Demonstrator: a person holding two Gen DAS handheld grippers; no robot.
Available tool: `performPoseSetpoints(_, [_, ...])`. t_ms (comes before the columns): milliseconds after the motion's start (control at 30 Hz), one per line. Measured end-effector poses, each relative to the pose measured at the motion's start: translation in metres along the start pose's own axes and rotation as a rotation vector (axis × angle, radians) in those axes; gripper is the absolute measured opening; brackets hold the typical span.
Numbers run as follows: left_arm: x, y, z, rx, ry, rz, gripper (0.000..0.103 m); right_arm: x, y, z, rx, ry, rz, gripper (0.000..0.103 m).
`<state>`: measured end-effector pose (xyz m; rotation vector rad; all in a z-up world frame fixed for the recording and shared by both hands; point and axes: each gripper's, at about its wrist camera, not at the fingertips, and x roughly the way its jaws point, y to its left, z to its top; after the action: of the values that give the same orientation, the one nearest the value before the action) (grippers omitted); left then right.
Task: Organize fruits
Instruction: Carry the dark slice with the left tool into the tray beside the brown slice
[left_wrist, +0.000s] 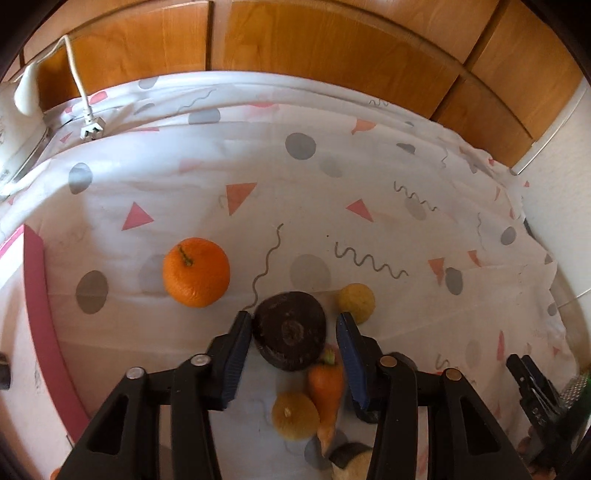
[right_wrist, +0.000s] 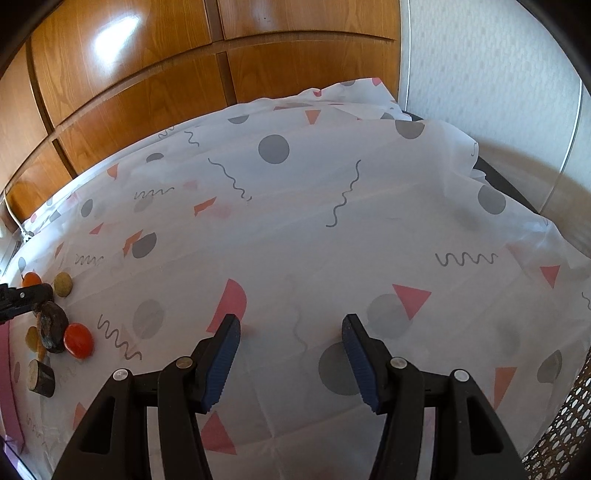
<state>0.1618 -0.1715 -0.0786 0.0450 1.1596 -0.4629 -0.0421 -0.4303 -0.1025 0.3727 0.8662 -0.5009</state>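
The dark round fruit (left_wrist: 290, 330) lies on the patterned cloth (left_wrist: 207, 177) over the table, dead ahead of the left hand-held gripper (left_wrist: 293, 319) and between its two blue pads. The left pad (left_wrist: 240, 343) looks to be touching the fruit's left side; the right pad (left_wrist: 349, 347) stands a little apart from its right side, so the jaws are apart and not yet clamped on it. The fruit is squat and disc-like, with its flat face tilted up toward the camera (no long axis to speak of, so a squeeze across its width seems the likely next move).

Just near of it lie a carrot (left_wrist: 327, 391), pointing toward the camera, and a small yellow fruit (left_wrist: 295, 415); another yellow fruit (left_wrist: 356, 301) sits just beyond the right pad, and an orange (left_wrist: 195, 272) lies off to the far left.

The right hand-held gripper (right_wrist: 291, 326) hovers over bare cloth, jaws apart and holding nothing, well to the right of the pile (right_wrist: 55, 328) in its own view. The left one is plainly nearer.
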Motion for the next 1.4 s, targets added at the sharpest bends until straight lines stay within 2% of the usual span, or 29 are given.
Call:
performPoseSetpoints(167, [-0.01,0.004,-0.007,-0.004,-0.031,-0.016,0.042,0.001,0.001,0.0,-0.004,-0.002,-0.008,0.058])
performPoseSetpoints(433, [-0.072,0.027,-0.024,-0.065,-0.163,-0.029,0.042,0.0,0.004,-0.003,-0.029,-0.012,-0.026,0.059])
performPoseSetpoints(633, [-0.111,0.068,-0.036,-0.146,-0.243,0.016,0.042,-0.001,0.006,-0.004,-0.045,-0.013,-0.038,0.059])
performPoseSetpoints(833, [-0.142,0.136,-0.058,-0.289,-0.297,0.1,0.042,0.0,0.009,-0.005,-0.069,-0.012,-0.053,0.06])
performPoseSetpoints(1067, [-0.147,0.196,-0.09,-0.392,-0.277,0.216,0.042,-0.001,0.013,-0.004,-0.078,-0.006,-0.057,0.06])
performPoseSetpoints(1400, [-0.129,0.222,-0.116,-0.457,-0.235,0.267,0.042,-0.004,0.025,-0.008,-0.122,0.004,-0.051,0.06])
